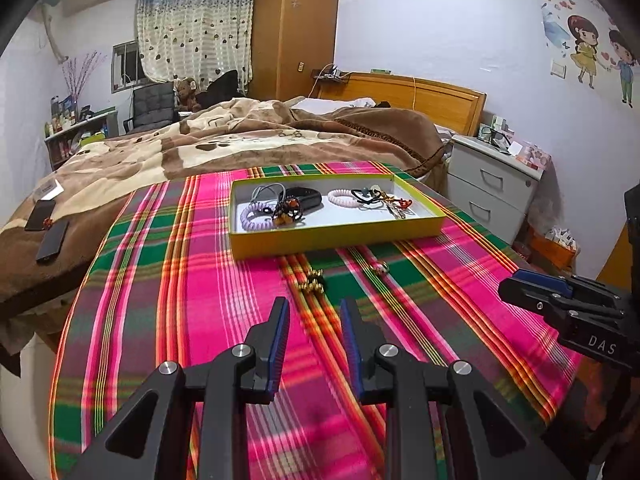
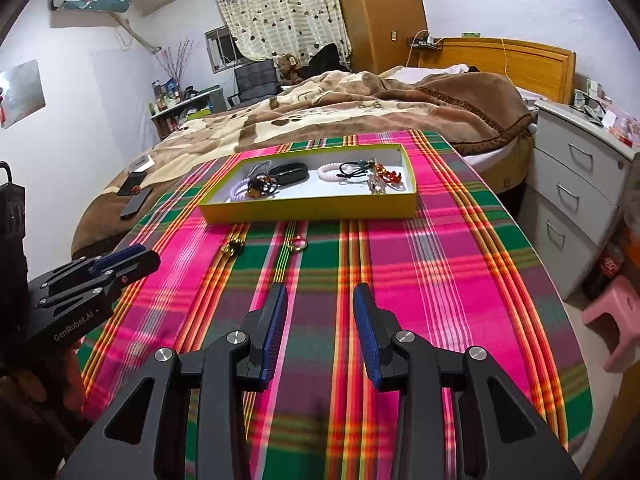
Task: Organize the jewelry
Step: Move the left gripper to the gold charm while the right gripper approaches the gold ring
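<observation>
A yellow tray [image 1: 336, 238] [image 2: 308, 210] stands at the far end of the plaid cloth. It holds coiled hair ties [image 1: 256, 216], a black band [image 1: 306, 198], and other small pieces. Two loose items lie on the cloth in front of it: a gold cluster [image 1: 312, 282] [image 2: 233, 246] and a gold ring [image 1: 380, 267] [image 2: 297, 244]. My left gripper [image 1: 314, 306] [image 2: 136, 257] hovers open just short of the cluster, with nothing between its fingers. My right gripper [image 2: 320, 294] [image 1: 524, 282] is open and empty too, some way back from the ring.
The plaid-covered table [image 2: 460, 280] butts against a bed with a brown blanket [image 1: 240, 140]. Dark phones [image 1: 52, 240] lie on the bed at the left. A white drawer unit [image 2: 580, 184] and a pink stool [image 2: 616, 320] stand to the right of the table.
</observation>
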Demonstrator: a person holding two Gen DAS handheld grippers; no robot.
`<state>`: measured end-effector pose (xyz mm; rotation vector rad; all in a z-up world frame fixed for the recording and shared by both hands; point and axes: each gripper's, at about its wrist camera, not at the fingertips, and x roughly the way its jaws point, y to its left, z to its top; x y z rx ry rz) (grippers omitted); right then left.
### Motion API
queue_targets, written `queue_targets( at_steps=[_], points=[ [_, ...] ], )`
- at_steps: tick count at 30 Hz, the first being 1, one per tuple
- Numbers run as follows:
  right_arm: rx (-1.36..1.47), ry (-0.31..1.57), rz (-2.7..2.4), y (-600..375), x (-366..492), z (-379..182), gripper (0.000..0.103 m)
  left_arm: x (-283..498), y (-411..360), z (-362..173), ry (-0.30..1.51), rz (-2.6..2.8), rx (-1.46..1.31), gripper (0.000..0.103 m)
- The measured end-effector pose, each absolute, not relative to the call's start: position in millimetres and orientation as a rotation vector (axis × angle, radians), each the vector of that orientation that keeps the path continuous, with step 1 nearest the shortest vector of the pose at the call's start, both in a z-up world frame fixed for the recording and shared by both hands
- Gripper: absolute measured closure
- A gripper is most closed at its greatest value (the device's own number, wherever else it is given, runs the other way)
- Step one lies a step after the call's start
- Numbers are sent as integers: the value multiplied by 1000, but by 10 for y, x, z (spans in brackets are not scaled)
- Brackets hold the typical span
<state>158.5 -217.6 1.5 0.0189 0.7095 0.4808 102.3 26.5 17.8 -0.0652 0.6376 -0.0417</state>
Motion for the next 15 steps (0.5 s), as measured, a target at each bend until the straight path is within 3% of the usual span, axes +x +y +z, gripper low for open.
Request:
queue_targets(
  at_steps=[15],
  points=[
    [-15,689,488,-2209,1274,20,68,699,203,185,628,-35,-46,77]
  ],
)
